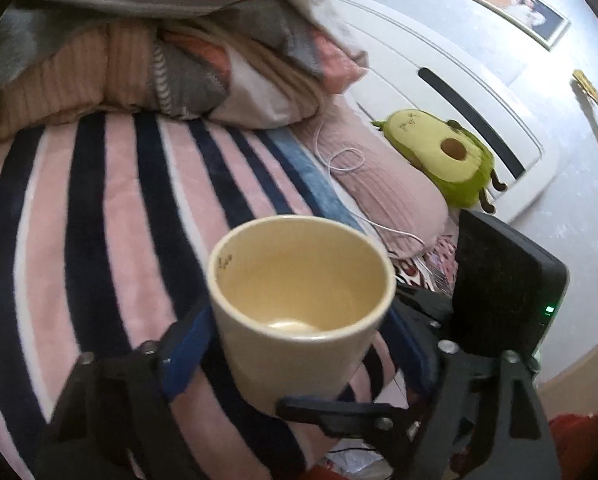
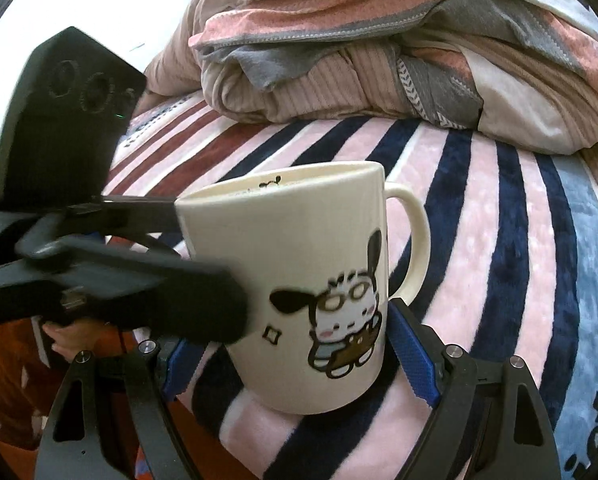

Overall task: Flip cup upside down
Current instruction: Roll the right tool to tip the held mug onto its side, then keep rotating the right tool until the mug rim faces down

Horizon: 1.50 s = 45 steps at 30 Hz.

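A cream mug [image 2: 299, 280] with a cartoon puppy print and a handle on its right stands upright, mouth up, above a pink and navy striped blanket [image 2: 479, 240]. In the left wrist view the mug [image 1: 299, 304] sits between the blue-padded fingers [image 1: 187, 356] of my left gripper [image 1: 299, 356], which is shut on its sides. In the right wrist view the left gripper [image 2: 203, 264] reaches in from the left and clamps the mug. My right gripper [image 2: 295, 364] stands open with its blue pads [image 2: 415, 360] on either side of the mug's lower part.
A pile of folded quilts [image 2: 379, 52] lies at the back of the bed. A pink pillow [image 1: 383, 192], a white cable [image 1: 343, 160] and an avocado plush [image 1: 443, 156] lie by the white headboard [image 1: 459, 92]. The bed edge is close below.
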Motion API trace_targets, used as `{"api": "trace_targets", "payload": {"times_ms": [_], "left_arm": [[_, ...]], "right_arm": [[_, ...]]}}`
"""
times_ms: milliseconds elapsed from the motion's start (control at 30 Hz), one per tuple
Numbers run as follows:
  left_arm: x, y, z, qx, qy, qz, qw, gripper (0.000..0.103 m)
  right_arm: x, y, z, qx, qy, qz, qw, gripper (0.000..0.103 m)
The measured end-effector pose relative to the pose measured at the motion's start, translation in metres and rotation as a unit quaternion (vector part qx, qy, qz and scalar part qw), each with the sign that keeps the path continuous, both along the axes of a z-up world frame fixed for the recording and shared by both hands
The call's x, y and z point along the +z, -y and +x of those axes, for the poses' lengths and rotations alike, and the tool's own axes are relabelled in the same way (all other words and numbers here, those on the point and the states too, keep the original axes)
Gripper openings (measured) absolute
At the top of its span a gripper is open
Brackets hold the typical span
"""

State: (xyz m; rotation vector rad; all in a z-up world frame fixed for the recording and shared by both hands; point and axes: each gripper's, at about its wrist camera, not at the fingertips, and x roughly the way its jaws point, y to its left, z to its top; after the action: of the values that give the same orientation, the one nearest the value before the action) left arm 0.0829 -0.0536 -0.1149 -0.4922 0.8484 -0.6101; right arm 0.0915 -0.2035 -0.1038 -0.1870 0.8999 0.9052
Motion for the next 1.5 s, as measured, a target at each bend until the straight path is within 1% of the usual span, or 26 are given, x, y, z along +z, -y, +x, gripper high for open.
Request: {"api": "trace_targets", "payload": {"times_ms": [67,133,200,267,300,333,367,400,500,567,633,667,700,733,767,833,900,967,1033,1100,1200,1267,1333,1367,1433,1500], "left_arm": [[-0.006,-0.009,0.001,0.007,-0.008,-0.022,0.9997,0.079],[-0.011,-0.019,-0.001,0.017,-0.016,-0.045,0.9987,0.079],[-0.014,-0.030,-0.004,0.043,-0.024,-0.056,0.9972,0.079],[-0.019,-0.047,-0.007,0.081,-0.054,-0.061,0.9934,0.079],[-0.024,-0.057,-0.010,0.099,-0.078,-0.066,0.9898,0.079],[-0.026,-0.064,-0.013,0.106,-0.093,-0.068,0.9876,0.080],[-0.026,-0.073,-0.019,0.112,-0.092,-0.077,0.9865,0.079],[-0.024,-0.079,-0.024,0.114,-0.086,-0.076,0.9868,0.079],[-0.010,-0.092,-0.036,0.134,-0.073,-0.022,0.9880,0.080],[0.006,-0.095,-0.038,0.132,-0.053,0.014,0.9897,0.080],[0.026,-0.085,-0.034,0.103,-0.026,0.057,0.9927,0.081],[0.032,-0.081,-0.032,0.086,-0.013,0.073,0.9935,0.081],[0.043,-0.070,-0.027,0.059,0.003,0.101,0.9931,0.082],[0.052,-0.058,-0.020,0.035,0.016,0.128,0.9910,0.084],[0.060,-0.045,-0.013,0.012,0.026,0.154,0.9877,0.085],[0.069,-0.024,0.006,-0.033,0.034,0.186,0.9814,0.085],[0.071,-0.006,0.024,-0.086,0.033,0.194,0.9767,0.085],[0.067,0.009,0.040,-0.134,0.024,0.206,0.9689,0.085],[0.058,0.027,0.058,-0.179,0.009,0.225,0.9577,0.085],[0.047,0.039,0.064,-0.213,-0.009,0.241,0.9468,0.085],[0.034,0.049,0.065,-0.255,-0.032,0.248,0.9340,0.085],[0.032,0.050,0.069,-0.265,-0.037,0.248,0.9310,0.085],[0.033,0.047,0.071,-0.276,-0.042,0.234,0.9313,0.085],[0.033,0.045,0.070,-0.278,-0.042,0.232,0.9313,0.085],[0.033,0.040,0.070,-0.273,-0.038,0.242,0.9305,0.085],[0.033,0.038,0.068,-0.265,-0.030,0.252,0.9303,0.084]], "right_arm": [[-0.001,-0.001,0.001,-0.002,-0.001,0.003,1.000,0.082],[-0.001,-0.003,0.000,0.004,0.009,0.001,1.000,0.082],[-0.001,-0.010,-0.002,0.013,0.021,-0.009,1.000,0.082],[0.001,-0.016,0.000,0.017,0.030,-0.008,0.999,0.082],[0.003,-0.017,0.004,0.017,0.027,0.003,0.999,0.080],[0.006,-0.018,0.009,0.018,0.024,0.016,0.999,0.077],[0.009,-0.020,0.012,0.022,0.021,0.029,0.999,0.069],[0.010,-0.024,0.016,0.038,0.013,0.038,0.998,0.067],[0.008,-0.037,0.012,0.058,0.029,0.022,0.998,0.070],[0.006,-0.039,0.009,0.054,0.040,0.019,0.998,0.072],[0.003,-0.035,0.007,0.042,0.038,0.020,0.998,0.073],[0.001,-0.033,0.005,0.034,0.034,0.022,0.999,0.076],[0.001,-0.029,0.003,0.020,0.033,0.028,0.999,0.080],[0.001,-0.025,-0.002,0.008,0.039,0.034,0.999,0.082],[0.001,-0.020,-0.009,-0.009,0.051,0.041,0.998,0.087],[-0.001,-0.015,-0.021,-0.033,0.066,0.048,0.996,0.091],[-0.004,-0.010,-0.035,-0.061,0.076,0.052,0.994,0.093],[-0.010,-0.006,-0.043,-0.084,0.075,0.056,0.992,0.095],[-0.016,-0.004,-0.049,-0.102,0.071,0.061,0.990,0.095],[-0.023,-0.008,-0.050,-0.113,0.067,0.062,0.989,0.095],[-0.029,-0.015,-0.052,-0.119,0.086,0.054,0.988,0.095],[-0.032,-0.017,-0.049,-0.130,0.086,0.055,0.986,0.095],[-0.035,-0.017,-0.043,-0.145,0.080,0.051,0.985,0.095],[-0.037,-0.016,-0.039,-0.145,0.074,0.050,0.985,0.100],[-0.038,-0.014,-0.036,-0.141,0.063,0.052,0.987,0.102],[-0.035,-0.013,-0.035,-0.143,0.073,0.037,0.986,0.103]]}}
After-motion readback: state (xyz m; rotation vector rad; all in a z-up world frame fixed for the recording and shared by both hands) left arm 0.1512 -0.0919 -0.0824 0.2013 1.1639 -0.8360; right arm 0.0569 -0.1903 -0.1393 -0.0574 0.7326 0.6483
